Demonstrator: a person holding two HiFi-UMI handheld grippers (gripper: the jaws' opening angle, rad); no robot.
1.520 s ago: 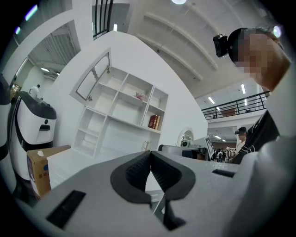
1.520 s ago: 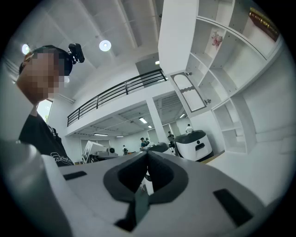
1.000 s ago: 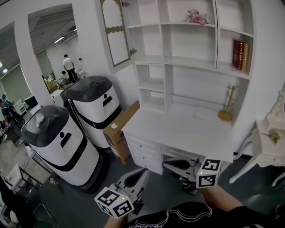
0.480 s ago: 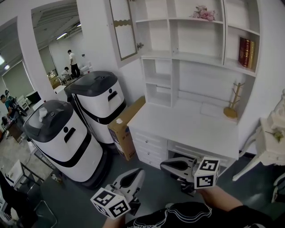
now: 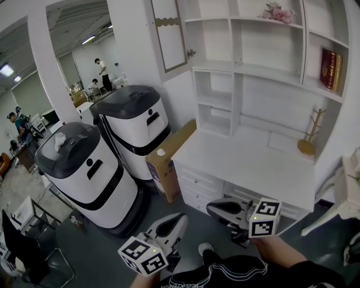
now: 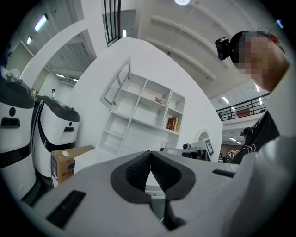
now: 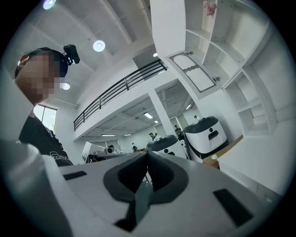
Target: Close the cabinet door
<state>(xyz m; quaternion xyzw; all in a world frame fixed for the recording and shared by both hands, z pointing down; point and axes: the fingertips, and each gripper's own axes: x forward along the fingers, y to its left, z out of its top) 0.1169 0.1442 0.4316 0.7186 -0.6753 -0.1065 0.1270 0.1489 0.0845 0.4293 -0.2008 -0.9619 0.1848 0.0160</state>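
Note:
The white cabinet door (image 5: 169, 36) with a glass panel stands swung open at the upper left of the shelf unit above the desk (image 5: 253, 163). It also shows far off in the left gripper view as the door (image 6: 115, 83) and in the right gripper view as the door (image 7: 194, 74). My left gripper (image 5: 181, 217) is shut and empty, low at the bottom of the head view. My right gripper (image 5: 210, 207) is shut and empty too, beside it and level with the desk's drawers. Both are well short of and below the door. Their jaws meet at the tips (image 6: 151, 152) (image 7: 147, 152).
Two white-and-black machines (image 5: 84, 169) (image 5: 138, 121) stand left of the desk, with a cardboard box (image 5: 169, 160) wedged between them and the drawers. Books (image 5: 332, 67), flowers (image 5: 278, 11) and a wooden stand (image 5: 309, 140) sit on the shelves and desktop. People stand far back left.
The desk and shelf unit have slid right and grown larger in the head view, so I have come nearer. Both grippers stay shut, low in front of me.

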